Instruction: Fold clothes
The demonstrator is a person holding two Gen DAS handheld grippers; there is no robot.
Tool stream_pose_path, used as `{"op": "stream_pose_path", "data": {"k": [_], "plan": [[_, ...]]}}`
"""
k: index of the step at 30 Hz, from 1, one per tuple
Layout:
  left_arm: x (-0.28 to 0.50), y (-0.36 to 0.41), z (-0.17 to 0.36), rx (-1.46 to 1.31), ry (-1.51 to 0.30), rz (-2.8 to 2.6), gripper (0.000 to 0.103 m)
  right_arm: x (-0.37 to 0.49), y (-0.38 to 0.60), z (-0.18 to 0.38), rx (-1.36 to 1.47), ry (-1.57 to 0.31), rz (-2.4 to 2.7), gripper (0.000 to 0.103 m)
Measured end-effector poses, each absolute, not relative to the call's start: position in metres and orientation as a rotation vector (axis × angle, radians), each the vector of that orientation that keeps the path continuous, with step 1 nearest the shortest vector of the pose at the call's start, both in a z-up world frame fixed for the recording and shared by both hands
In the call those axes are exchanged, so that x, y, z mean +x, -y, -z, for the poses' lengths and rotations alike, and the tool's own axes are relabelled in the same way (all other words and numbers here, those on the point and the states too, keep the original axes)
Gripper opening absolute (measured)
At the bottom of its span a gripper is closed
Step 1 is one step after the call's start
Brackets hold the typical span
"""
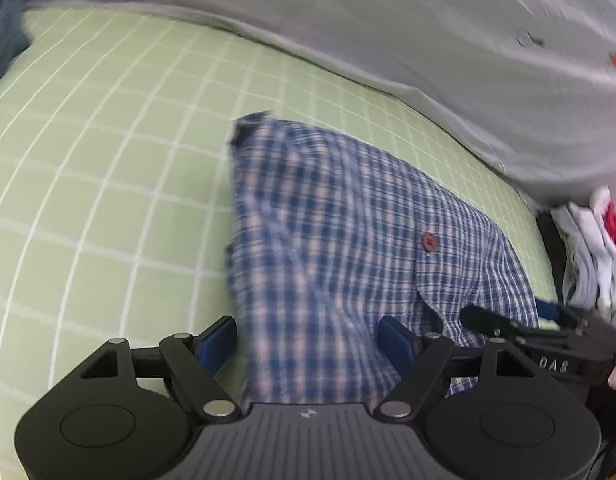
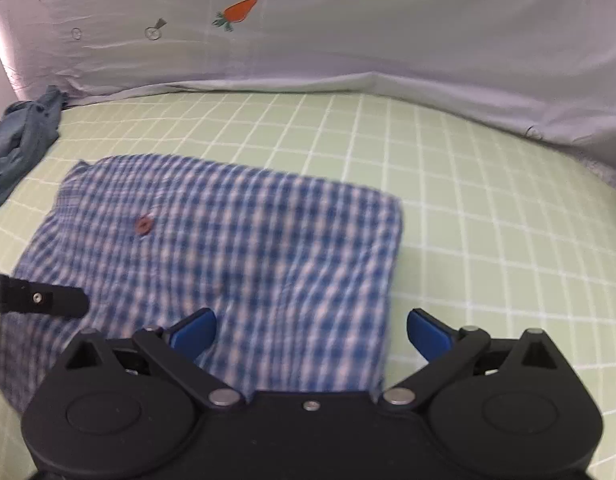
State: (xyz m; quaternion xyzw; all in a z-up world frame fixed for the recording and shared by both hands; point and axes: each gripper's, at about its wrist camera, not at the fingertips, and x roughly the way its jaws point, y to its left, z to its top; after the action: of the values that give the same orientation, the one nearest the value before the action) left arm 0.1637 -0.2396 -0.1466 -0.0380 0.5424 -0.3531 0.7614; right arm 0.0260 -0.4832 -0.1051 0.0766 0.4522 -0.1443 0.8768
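Both grippers gape above crosswise-lying plaid garment.

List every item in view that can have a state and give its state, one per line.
left gripper: open, over the near edge of the shirt, holding nothing.
right gripper: open, over the shirt's near right corner, holding nothing.
plaid shirt: folded into a rough rectangle, lying flat on the bed.
blue-grey garment: crumpled, unfolded.
clothes pile: heaped; whether it is folded cannot be told.

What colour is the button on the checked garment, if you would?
Reddish-brown button, clearest in the left wrist view.
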Motion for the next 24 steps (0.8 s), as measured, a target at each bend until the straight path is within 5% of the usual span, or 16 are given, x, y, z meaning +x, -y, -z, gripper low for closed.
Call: {"op": "stream_pose_path", "data": {"k": [9, 16, 24], "plan": [[0.163, 0.265, 0.151, 0.005, -1.160, 0.829, 0.089, 0.037, 0.533, 0.131, 0.522, -0.938, 0.271, 0.103], [0.164, 0.256, 0.155, -0.096, -1.180, 0.862, 0.084, 0.050, 0.516, 0.137, 0.565, -0.926, 0.194, 0.101], [0.147, 0.251, 0.152, -0.200, -1.272, 0.863, 0.053, 0.054, 0.484, 0.137, 0.674, -0.922, 0.051, 0.053]]}}
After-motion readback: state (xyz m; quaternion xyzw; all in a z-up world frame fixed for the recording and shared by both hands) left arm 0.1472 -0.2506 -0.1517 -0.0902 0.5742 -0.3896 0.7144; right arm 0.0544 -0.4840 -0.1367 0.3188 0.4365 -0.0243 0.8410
